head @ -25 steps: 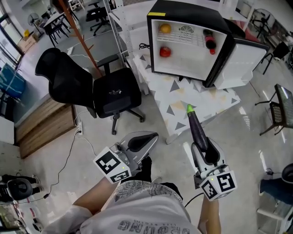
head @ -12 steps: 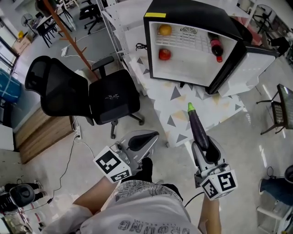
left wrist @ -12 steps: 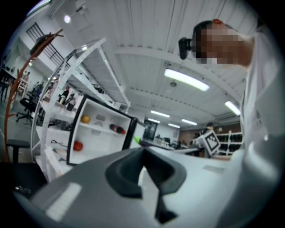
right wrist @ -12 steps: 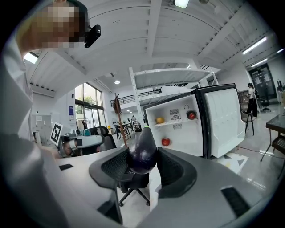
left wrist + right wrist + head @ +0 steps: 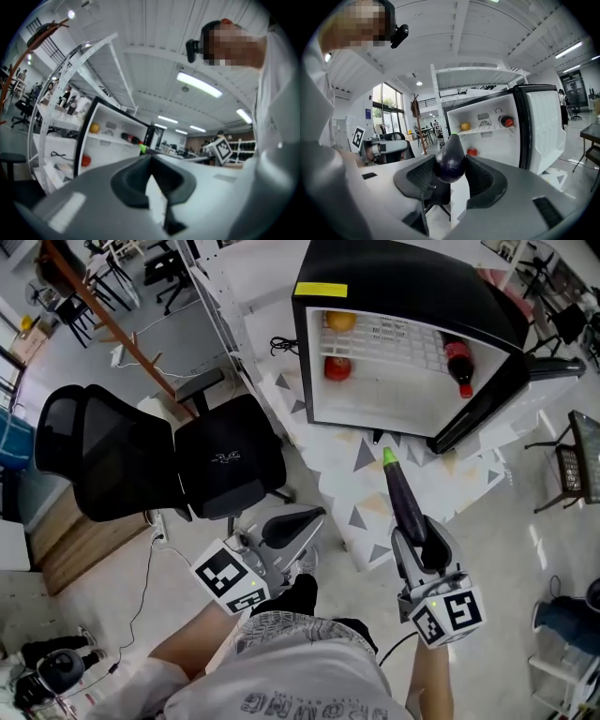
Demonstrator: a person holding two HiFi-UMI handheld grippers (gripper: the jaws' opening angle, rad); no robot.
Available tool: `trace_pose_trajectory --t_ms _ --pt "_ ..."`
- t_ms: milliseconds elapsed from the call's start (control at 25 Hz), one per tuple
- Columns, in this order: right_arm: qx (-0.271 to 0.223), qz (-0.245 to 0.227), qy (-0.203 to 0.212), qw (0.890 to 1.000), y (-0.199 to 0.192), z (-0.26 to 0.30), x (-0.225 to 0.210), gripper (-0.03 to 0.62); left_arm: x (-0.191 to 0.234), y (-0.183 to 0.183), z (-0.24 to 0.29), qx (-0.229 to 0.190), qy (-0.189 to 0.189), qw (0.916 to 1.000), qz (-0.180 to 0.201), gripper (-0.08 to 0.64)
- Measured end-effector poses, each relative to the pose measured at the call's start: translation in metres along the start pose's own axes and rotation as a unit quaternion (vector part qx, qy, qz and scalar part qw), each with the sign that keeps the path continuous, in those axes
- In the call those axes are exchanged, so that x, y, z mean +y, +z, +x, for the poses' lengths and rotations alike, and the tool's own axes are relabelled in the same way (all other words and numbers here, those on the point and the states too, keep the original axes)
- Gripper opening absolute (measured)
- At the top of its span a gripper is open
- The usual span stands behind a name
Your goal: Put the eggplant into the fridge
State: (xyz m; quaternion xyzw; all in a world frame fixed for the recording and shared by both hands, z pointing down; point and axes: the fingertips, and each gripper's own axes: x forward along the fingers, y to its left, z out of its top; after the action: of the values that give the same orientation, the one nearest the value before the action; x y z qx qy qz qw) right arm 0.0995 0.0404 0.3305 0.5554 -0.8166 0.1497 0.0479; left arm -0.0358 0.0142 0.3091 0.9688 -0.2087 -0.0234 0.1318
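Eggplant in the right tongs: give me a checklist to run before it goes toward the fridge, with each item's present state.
1. Grip: right tongs closed on the eggplant, green tip forward: ok.
2. Access: fridge with its door standing open: ok.
3. Space: bare room inside, beside the red fruit: ok.
4. Other hand: left tongs shut, empty: ok.
5. Way: office chair stands left of the line to the fridge: ok.
6. Firmness of the grip: cannot tell.
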Motion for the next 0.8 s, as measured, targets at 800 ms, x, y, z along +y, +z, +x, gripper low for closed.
trace_pose_trajectory --t_ms 800 --pt "0.036 -0.052 -0.037 0.997 0.02 0.118 -0.009 0.198 0.127 0.001 0.02 0.03 -0.012 0.9994 -0.01 0.005"
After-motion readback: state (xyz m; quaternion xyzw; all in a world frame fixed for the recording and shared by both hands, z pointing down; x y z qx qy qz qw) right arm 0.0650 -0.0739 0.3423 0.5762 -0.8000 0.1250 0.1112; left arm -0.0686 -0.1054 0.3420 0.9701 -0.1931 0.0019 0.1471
